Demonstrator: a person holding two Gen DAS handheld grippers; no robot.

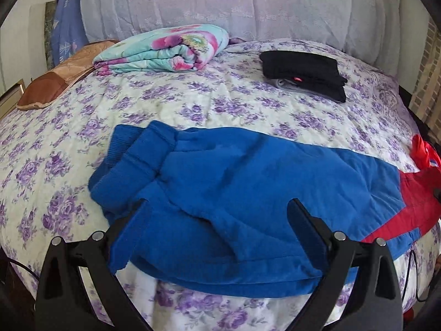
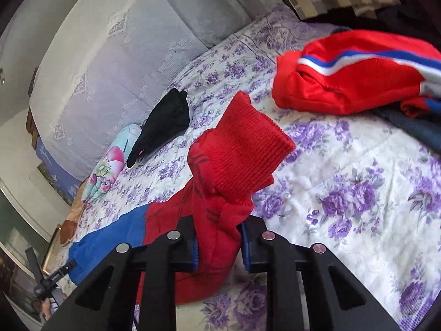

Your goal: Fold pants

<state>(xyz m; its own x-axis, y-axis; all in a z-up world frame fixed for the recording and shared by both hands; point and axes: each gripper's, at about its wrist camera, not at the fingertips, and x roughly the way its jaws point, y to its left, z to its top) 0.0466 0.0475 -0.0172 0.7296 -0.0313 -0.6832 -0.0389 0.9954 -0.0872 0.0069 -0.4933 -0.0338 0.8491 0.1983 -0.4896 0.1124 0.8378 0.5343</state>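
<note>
The blue and red pants [image 1: 248, 182] lie stretched along the near edge of the bed [image 1: 193, 102], blue end hanging slightly over it, red end running off toward the right edge. The left gripper [image 1: 217, 212] has its fingers wide apart over the blue fabric, pressing on nothing. The right gripper [image 2: 217, 231] has its fingers clamped on the red leg just below its ribbed cuff [image 2: 242, 149], which stands up. The middle of the bed is bare flowered quilt. A folded black garment [image 1: 303, 74] and a flowered blanket [image 1: 165, 49] sit near the far edge. A red striped garment [image 2: 352, 74] near the right edge is blurred and cut off
</note>
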